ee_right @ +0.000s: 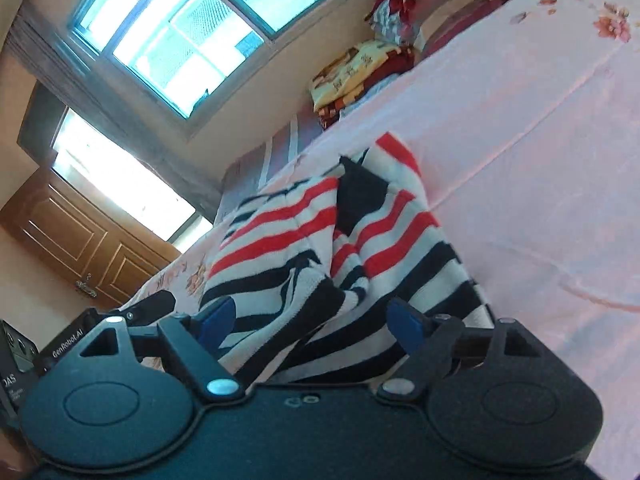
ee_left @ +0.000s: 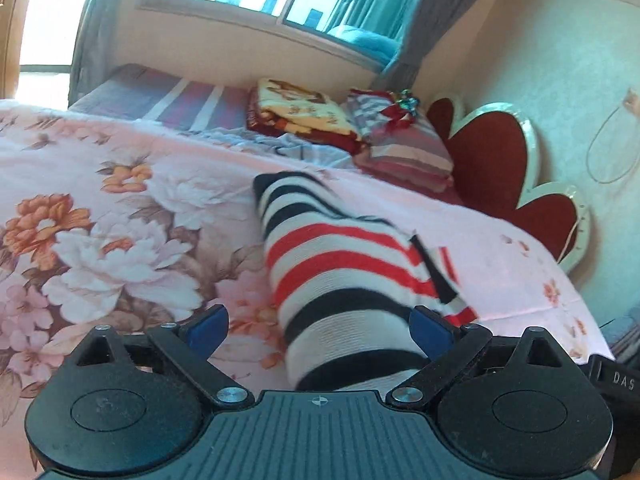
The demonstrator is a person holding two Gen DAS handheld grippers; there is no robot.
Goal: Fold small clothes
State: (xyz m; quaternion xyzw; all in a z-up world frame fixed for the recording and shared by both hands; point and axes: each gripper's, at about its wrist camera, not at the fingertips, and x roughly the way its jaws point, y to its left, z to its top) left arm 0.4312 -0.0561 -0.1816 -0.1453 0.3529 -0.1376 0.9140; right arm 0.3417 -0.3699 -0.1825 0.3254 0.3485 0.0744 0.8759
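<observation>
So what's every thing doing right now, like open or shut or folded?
Left gripper: open, blue fingers apart, sweater between them.
Right gripper: open, sweater between its fingers.
Striped sweater: rumpled, partly doubled over, on the bed.
Floral bedspread: spread flat.
Yellow blanket: folded, by the pillows.
Wooden door: shut.
Curtains: drawn aside.

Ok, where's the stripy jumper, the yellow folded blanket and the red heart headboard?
stripy jumper [ee_left: 336,264]: left wrist view, on a red stripe.
yellow folded blanket [ee_left: 304,110]: left wrist view, on its top face.
red heart headboard [ee_left: 486,156]: left wrist view, on the red padding.
</observation>
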